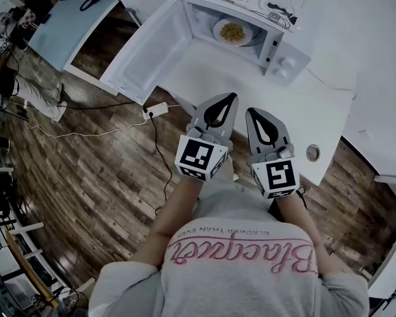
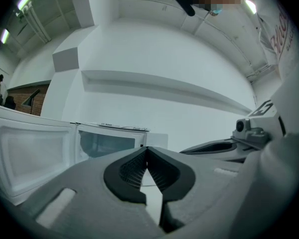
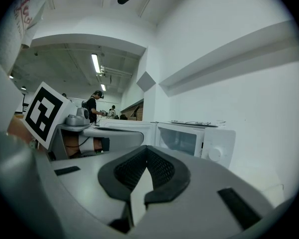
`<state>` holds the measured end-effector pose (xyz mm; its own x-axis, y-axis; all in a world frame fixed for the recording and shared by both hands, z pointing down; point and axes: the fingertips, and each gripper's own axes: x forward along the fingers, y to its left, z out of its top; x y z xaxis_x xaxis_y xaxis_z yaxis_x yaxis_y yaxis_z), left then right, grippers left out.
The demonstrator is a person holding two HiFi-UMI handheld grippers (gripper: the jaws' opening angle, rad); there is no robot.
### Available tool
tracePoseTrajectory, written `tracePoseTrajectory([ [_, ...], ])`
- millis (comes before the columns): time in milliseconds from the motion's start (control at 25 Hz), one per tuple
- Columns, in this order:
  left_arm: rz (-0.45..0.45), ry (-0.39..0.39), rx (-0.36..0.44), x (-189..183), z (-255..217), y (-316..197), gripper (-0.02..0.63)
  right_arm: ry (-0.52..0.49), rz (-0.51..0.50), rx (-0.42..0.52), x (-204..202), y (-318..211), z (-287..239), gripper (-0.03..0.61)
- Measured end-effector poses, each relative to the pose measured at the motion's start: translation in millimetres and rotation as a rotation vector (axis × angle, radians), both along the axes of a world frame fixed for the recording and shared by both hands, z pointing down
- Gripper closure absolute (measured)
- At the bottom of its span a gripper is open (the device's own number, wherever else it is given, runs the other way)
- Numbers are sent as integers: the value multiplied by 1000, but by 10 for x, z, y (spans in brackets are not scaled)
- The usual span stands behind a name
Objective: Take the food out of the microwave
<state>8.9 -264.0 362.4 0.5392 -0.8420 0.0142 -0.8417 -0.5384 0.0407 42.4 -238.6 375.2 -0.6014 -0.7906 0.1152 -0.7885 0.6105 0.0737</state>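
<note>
A white microwave [image 1: 277, 48] stands on the white table [image 1: 204, 78] with its door [image 1: 148, 51] swung open to the left. Inside it lies a plate of yellowish food [image 1: 233, 32]. Both grippers hover side by side over the table's near edge, pointing at the microwave and well short of it. My left gripper [image 1: 232, 98] is shut with nothing between its jaws; in the left gripper view its tips [image 2: 147, 151] meet in front of the open microwave [image 2: 109, 143]. My right gripper [image 1: 253, 113] is likewise shut and empty, its tips [image 3: 147, 151] meeting below the microwave [image 3: 189, 141].
A printed booklet [image 1: 264, 2] lies on top of the microwave. A small round fitting [image 1: 313, 152] sits near the table's right front edge. A power strip [image 1: 157, 109] and cables lie on the wooden floor to the left. A second table [image 1: 72, 18] stands far left.
</note>
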Motion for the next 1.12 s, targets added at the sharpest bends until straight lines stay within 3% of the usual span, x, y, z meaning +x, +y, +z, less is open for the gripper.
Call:
tracePoseTrajectory([
  [280,0,12,-53,-124,127,-506,607,3,9,-18,-77,-483,59,568],
  [480,24,90,-163,-205,285,-932,607,10,17,-44,-108,-872,98,568],
  [720,-8,158,-261,-355,517,-1415,606,30,19,-94,-157,-1239,265,568],
  [880,-47,255,-359,-449,712,-1704,413,40,20,-115,-204,-1471,352,568],
  [1120,-45,391,-477,-530,994,-2032,411,53,18,-133,-264,-1730,425,568],
])
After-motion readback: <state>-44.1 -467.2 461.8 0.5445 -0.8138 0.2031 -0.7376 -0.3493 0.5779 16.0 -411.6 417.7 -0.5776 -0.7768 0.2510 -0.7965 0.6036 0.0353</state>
